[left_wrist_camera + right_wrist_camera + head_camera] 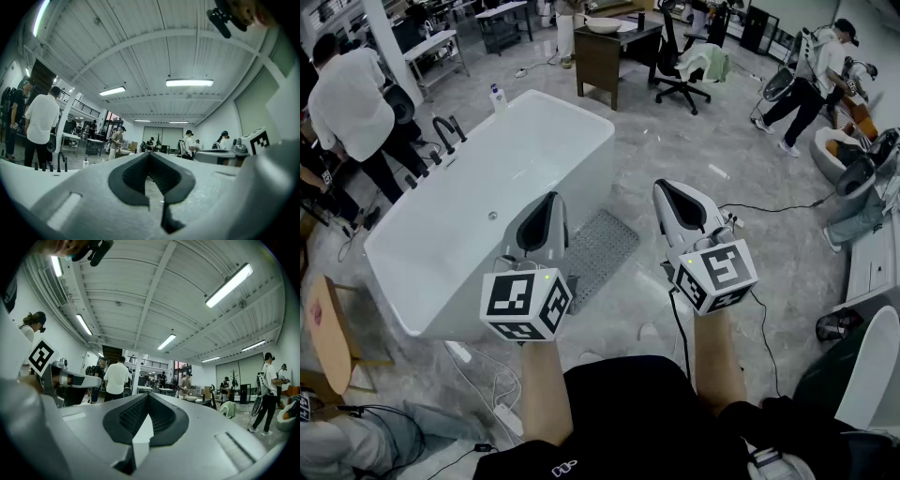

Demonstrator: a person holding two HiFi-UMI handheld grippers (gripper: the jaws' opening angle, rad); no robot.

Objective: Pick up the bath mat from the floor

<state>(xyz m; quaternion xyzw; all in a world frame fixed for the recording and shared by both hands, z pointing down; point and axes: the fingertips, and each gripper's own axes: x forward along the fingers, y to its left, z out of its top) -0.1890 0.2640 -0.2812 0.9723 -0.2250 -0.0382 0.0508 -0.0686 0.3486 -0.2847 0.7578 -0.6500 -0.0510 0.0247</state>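
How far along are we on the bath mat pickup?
Done: nothing yet. The bath mat lies flat on the floor beside the bathtub. In hand: nothing. The left claw and right claw are both shut and empty, held up clear of the mat. Left: lower a claw, open it, grip the mat and lift it.

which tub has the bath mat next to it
The long white tub left of centre, the one with black taps on its rim: the grey bath mat lies right beside it. The tub at the lower right edge shows none.
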